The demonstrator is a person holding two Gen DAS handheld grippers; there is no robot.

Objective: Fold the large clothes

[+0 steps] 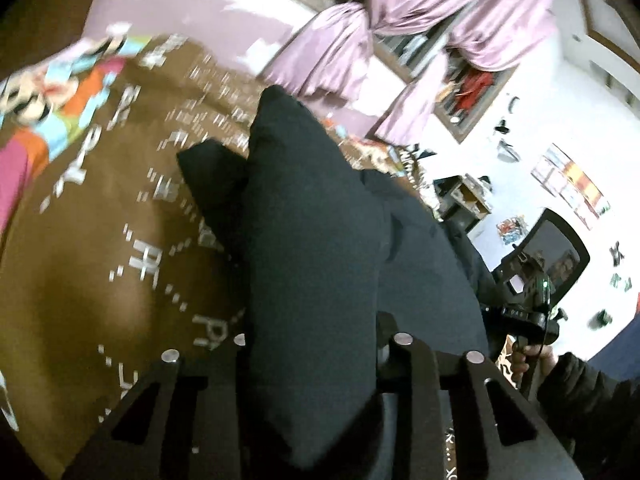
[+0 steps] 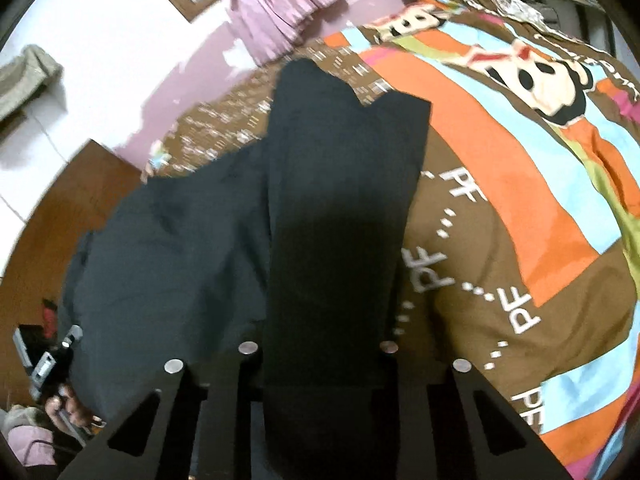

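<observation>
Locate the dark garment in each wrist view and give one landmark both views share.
Left wrist: the dark garment fills the centre, running from the bottom edge up to mid-frame.
Right wrist: the dark garment fills the centre and spreads left.
Shared landmark: the brown bedcover with white lettering, left of the garment in the first, right in the second.

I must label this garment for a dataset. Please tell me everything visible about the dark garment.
The dark garment is black or dark navy, of plain matte woven-looking cloth, probably trousers, since two long panels show. It drapes over a brown printed bedspread. A fold of it runs between the jaws of the left gripper, another between those of the right gripper; both are shut on it.
</observation>
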